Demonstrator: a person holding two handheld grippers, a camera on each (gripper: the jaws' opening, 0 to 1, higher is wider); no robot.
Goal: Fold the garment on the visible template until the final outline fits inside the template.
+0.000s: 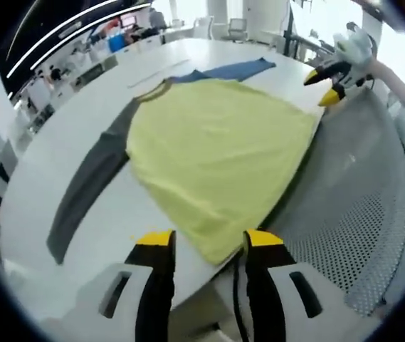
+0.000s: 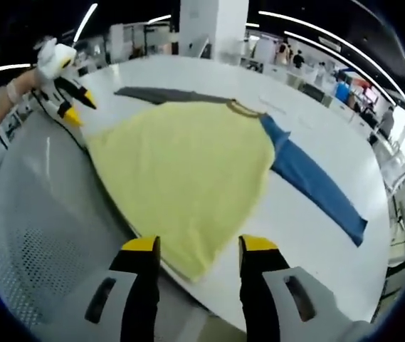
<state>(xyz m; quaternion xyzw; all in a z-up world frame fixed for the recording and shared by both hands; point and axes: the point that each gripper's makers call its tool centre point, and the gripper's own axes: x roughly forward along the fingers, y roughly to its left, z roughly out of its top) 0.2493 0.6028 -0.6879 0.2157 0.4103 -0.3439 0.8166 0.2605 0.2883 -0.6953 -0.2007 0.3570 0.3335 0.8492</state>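
Left gripper view: my left claw (image 1: pixel 208 240) hangs released over the yellow shirt (image 1: pixel 216 153) spread on the white table (image 1: pixel 60 185). My right claw (image 2: pixel 198 246) is released too, near a perforated grey chair (image 2: pixel 38 228)

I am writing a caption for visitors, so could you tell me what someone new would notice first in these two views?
The eye goes first to the yellow shirt spread flat on the white table, its hem toward the near edge. Its mismatched long sleeves come next: a grey sleeve stretched out on one side, a blue sleeve on the other. The left gripper and right gripper each hover open over a hem corner.
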